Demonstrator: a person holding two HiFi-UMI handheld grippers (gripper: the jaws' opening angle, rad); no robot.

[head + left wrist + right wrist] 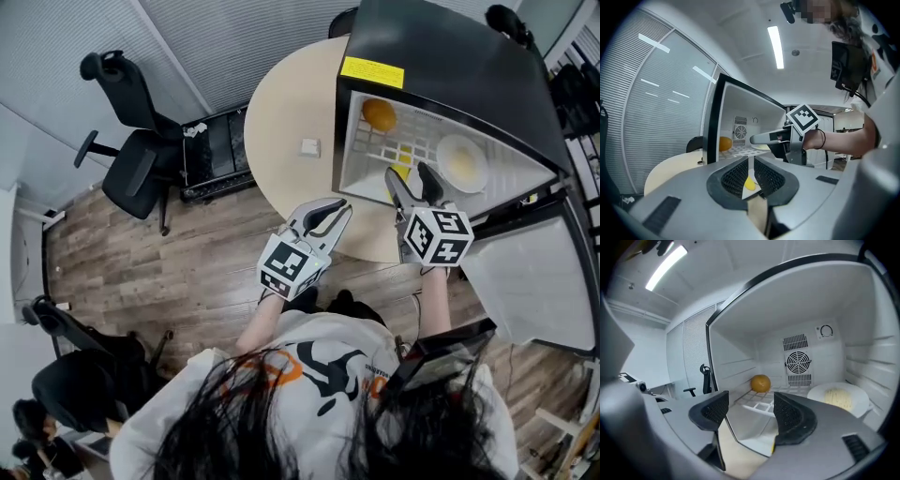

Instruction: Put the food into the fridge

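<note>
Office chair (141,159): off the tabletop's left edge, open floor between.
Round tabletop (281,103): left part open, one small white square (309,146) near the middle.
Left gripper (336,212): over the near edge, clenched, nothing grasped; yellow speck (749,183) behind the slit, unidentifiable.
Fridge (450,56): on the tabletop's right part.
Orange (379,114): shelf's back left corner.
Right gripper (406,172): at the fridge mouth, released, empty.
Plate (441,155) of pale food: shelf's right side.
Door (525,281): swung wide to the right.

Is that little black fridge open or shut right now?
Open. The fridge has its door swung aside, and the orange and the plate of food show inside on its shelf.
</note>
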